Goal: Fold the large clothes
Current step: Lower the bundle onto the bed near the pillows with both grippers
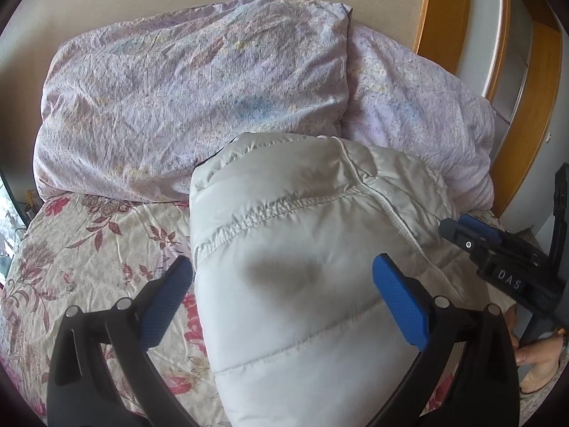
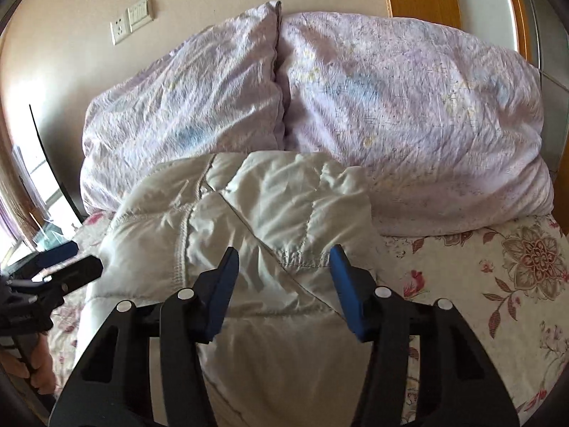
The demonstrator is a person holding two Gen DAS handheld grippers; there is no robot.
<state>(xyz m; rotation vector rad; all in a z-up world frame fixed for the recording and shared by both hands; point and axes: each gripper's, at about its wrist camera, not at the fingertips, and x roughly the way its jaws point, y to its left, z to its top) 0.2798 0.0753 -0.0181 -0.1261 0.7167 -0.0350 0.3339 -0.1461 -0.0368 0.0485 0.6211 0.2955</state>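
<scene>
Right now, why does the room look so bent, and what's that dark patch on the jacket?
Left wrist view: the fisheye lens bows the wall and door frame, with dark corners; the patch is a soft shadow on the jacket, between the open left gripper fingers. Right wrist view: same bending, sunlight from the window, right gripper open.

Between the fingers lies a quilted jacket of smooth, faintly glossy cloth. Beyond them, crinkled matt cotton pillows; the fingers' blue pads look textured.

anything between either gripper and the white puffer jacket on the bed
Nothing visible. The left gripper and right gripper both sit open directly over the white puffer jacket; the pillows lie beyond it.
</scene>
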